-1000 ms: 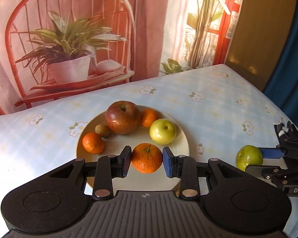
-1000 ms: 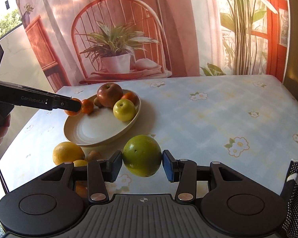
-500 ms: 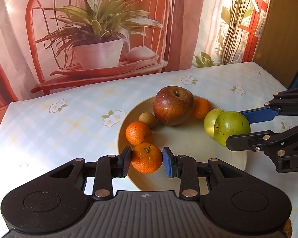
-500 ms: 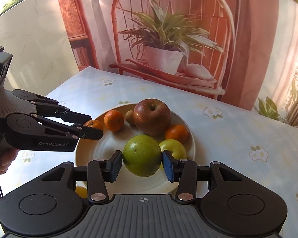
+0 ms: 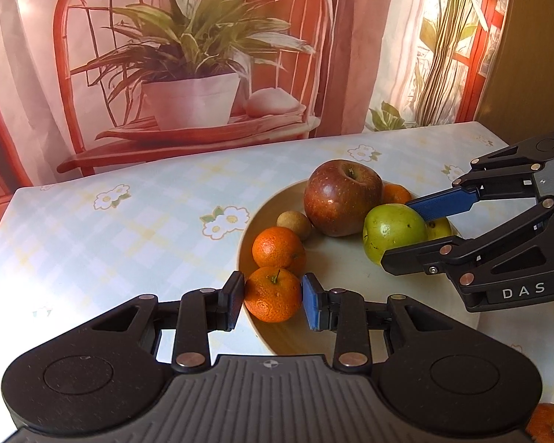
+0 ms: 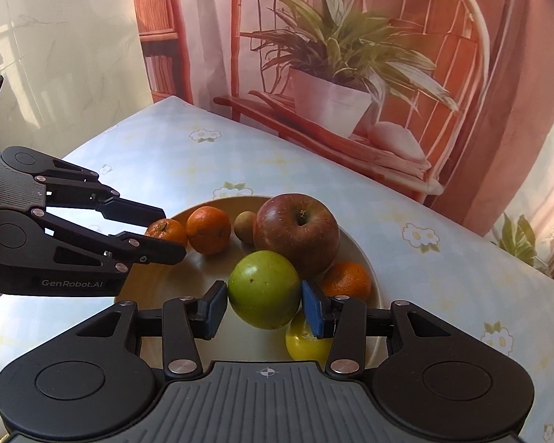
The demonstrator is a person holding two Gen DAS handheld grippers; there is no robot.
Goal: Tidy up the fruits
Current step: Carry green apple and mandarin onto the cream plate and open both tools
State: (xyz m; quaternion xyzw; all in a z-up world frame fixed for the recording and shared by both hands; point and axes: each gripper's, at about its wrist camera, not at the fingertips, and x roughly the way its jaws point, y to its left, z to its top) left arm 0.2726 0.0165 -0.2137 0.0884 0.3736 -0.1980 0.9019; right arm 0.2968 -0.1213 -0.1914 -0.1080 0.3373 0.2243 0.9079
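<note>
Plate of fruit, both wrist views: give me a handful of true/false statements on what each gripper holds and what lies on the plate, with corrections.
1. The left gripper is shut on an orange. True.
2. The right gripper holds the red apple. False: it grips the green apple; the red apple lies free on the plate.
3. A small brown fruit lies on the plate beside the red apple. True.
4. The plate holds no fruit yet. False: the red apple, two loose oranges, the brown fruit and a yellow apple are on it.
5. The held orange is at the plate's left edge in the left wrist view. True.
</note>
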